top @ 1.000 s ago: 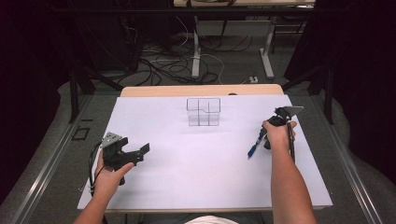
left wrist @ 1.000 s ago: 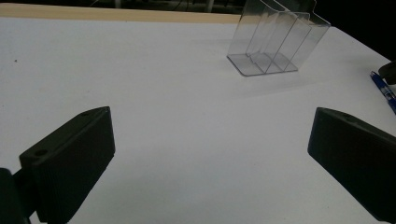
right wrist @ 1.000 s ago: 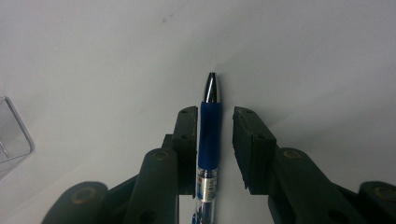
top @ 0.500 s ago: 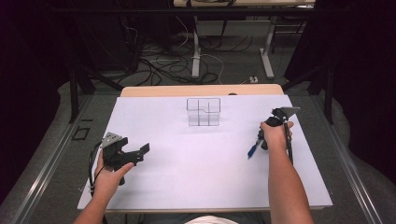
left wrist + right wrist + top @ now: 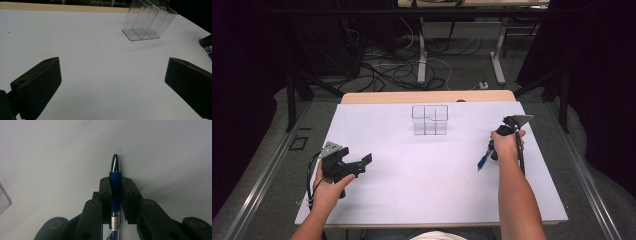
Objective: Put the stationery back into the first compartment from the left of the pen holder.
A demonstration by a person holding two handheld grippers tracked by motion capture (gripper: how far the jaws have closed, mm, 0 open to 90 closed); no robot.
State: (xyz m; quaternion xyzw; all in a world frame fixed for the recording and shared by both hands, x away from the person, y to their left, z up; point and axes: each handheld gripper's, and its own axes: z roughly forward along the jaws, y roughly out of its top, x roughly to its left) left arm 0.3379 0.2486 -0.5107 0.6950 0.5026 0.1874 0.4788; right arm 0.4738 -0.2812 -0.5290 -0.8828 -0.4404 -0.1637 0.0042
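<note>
Blue ballpoint pen sits clamped between the right gripper's jaws, which have just been closing on it; its long axis runs along them, silver tip toward the frame's top. In the high view the clear acrylic organizer lies up-left, nearer this hand. Left gripper gapes empty. Barrel print is unreadable.

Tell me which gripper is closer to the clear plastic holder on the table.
Right, though not by much. The right gripper, shut on a blue pen, sits off to the holder's right; the left gripper, jaws open, is at the near left, farther away.
</note>
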